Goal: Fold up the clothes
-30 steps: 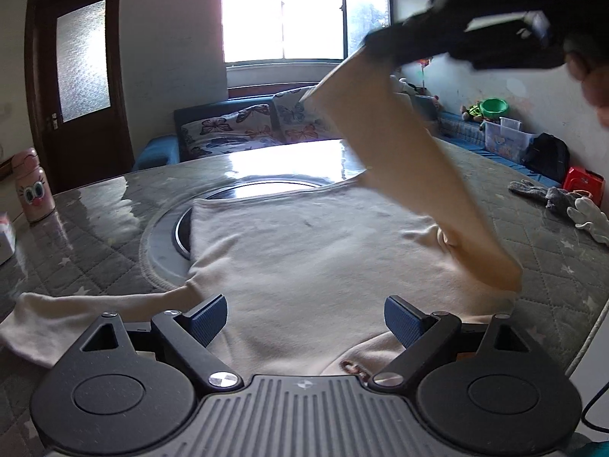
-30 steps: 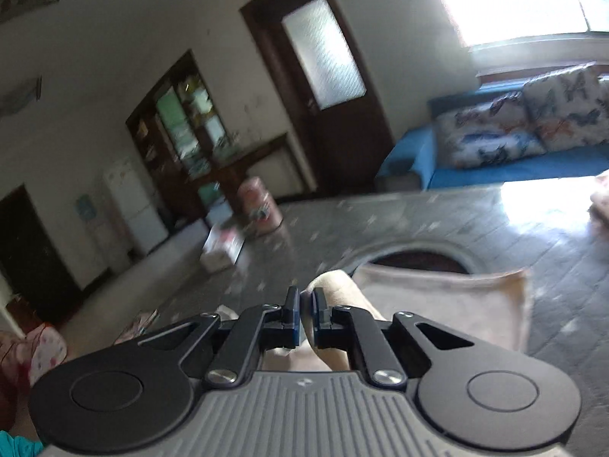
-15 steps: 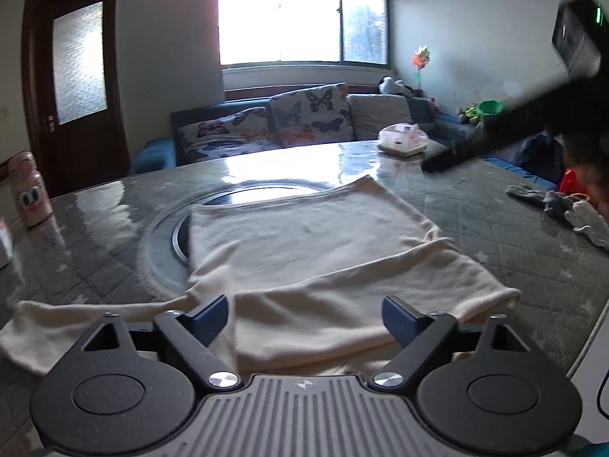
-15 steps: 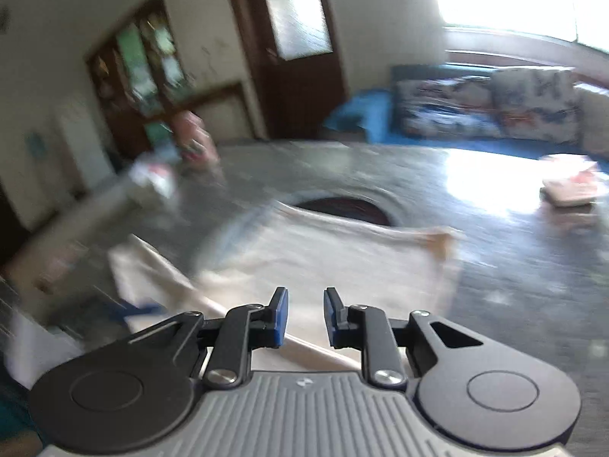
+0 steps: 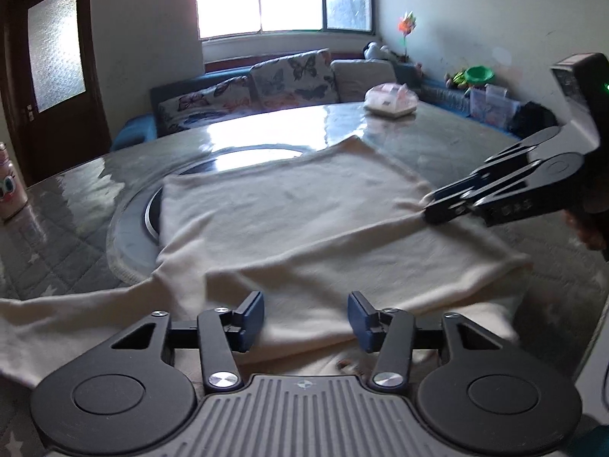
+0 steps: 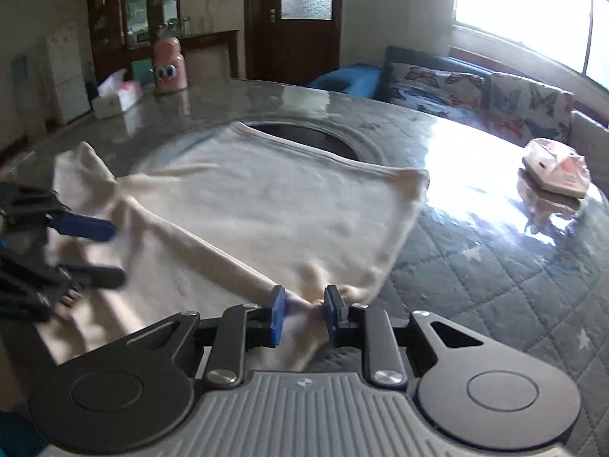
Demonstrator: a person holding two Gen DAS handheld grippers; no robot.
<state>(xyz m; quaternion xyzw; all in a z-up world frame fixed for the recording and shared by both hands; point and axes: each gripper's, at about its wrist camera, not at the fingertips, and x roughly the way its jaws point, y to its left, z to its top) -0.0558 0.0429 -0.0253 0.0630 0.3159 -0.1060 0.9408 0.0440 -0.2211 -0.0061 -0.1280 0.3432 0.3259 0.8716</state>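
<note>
Cream garment point(image 5: 289, 221) lies flat, sleeve folded across; left tool point(image 5: 306, 318) wide, right tool point(image 6: 304, 314) half-parted around fabric.

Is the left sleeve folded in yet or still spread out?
Still spread. The left sleeve trails flat across the table, away from the shirt body. The right sleeve already lies folded across it.

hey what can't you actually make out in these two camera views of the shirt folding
- Right tool: fabric of the cream shirt bunches between its pads, but whether they pinch it is unclear; blur in the right wrist view.
- Shirt's near edge: hidden under the left tool body, left wrist view.
- Left sleeve: its end is hidden behind that tool's body.
- Pack on the table: print too small to read.
</note>
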